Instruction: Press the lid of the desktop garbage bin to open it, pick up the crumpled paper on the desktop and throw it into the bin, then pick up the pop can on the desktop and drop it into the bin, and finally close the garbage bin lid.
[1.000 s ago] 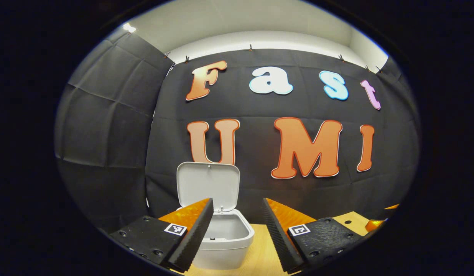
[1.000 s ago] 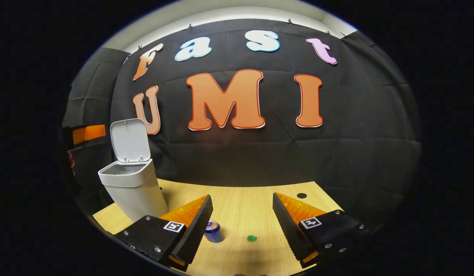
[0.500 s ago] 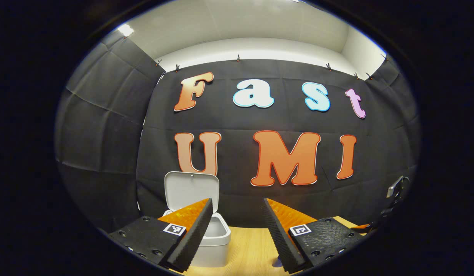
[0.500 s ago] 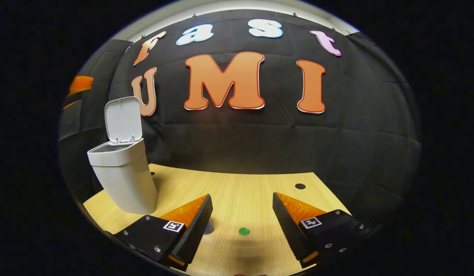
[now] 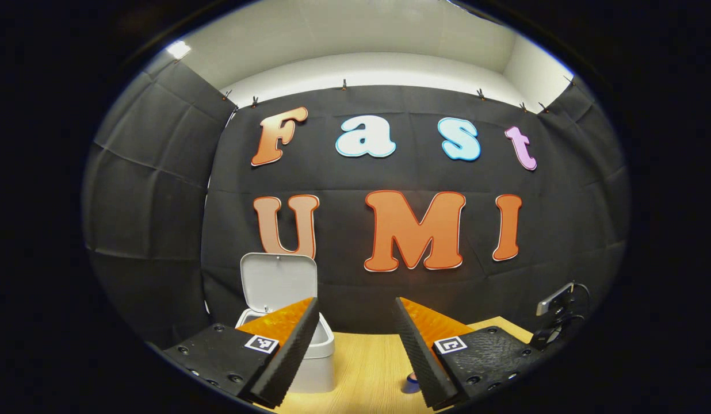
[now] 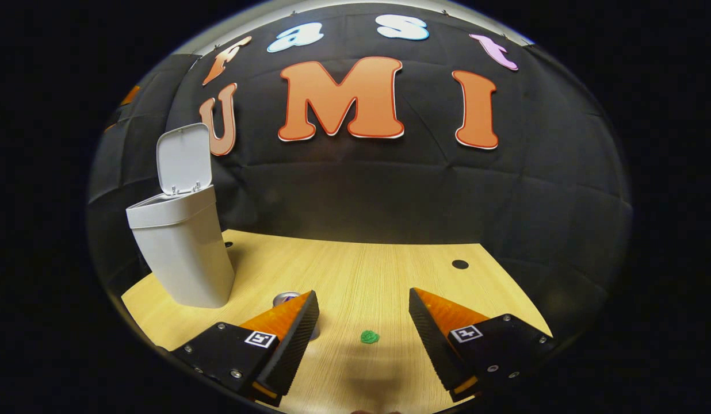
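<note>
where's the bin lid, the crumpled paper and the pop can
bin lid [image 6: 184, 159], right gripper view, middle of its raised inner face
crumpled paper [image 6: 369, 337], right gripper view, centre of the small green wad
pop can [image 6: 286, 298], right gripper view, its top rim beside the finger

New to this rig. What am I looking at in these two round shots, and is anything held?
No robot arm: a person carries a two-finger gripper in each hand, with a fisheye camera on each looking along its fingers.

In the left gripper view, the left gripper is open and holds nothing; beyond it stands the white bin with its lid up.

In the right gripper view, the right gripper is open and empty above the wooden desktop. A small green crumpled paper lies between its fingers, and the pop can peeks out behind one finger.
</note>
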{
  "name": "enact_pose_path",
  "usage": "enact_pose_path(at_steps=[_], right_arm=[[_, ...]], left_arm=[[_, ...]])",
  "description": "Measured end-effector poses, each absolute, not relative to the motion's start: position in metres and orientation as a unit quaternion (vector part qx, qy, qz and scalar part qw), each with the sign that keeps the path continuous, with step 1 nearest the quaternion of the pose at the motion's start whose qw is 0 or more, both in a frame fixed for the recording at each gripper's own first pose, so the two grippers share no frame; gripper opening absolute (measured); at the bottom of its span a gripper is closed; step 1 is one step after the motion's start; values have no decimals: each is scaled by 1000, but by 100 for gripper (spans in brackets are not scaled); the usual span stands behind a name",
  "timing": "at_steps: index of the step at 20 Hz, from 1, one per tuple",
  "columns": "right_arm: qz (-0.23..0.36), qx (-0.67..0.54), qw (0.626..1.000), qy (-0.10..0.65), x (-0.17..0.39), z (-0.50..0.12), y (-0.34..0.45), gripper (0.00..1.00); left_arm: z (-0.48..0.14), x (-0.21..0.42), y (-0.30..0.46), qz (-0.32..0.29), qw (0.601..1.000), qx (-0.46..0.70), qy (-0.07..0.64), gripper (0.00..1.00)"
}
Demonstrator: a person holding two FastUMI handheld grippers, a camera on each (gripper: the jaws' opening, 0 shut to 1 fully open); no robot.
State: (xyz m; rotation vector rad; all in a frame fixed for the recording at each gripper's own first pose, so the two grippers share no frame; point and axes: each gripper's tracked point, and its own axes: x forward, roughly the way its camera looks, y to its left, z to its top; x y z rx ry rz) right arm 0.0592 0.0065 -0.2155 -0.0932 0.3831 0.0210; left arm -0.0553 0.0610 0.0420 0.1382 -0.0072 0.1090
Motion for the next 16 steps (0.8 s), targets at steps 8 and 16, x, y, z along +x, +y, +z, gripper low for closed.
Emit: enact_pose_path(at_steps=[8, 16], right_arm=[[8, -53, 970, 236, 74, -268, -4, 94], [5, -69, 952, 297, 87, -332, -15, 94]], left_arm=[[39, -63, 42, 49, 994, 94, 12, 88], [23, -71, 32, 48, 992, 109, 45, 88]])
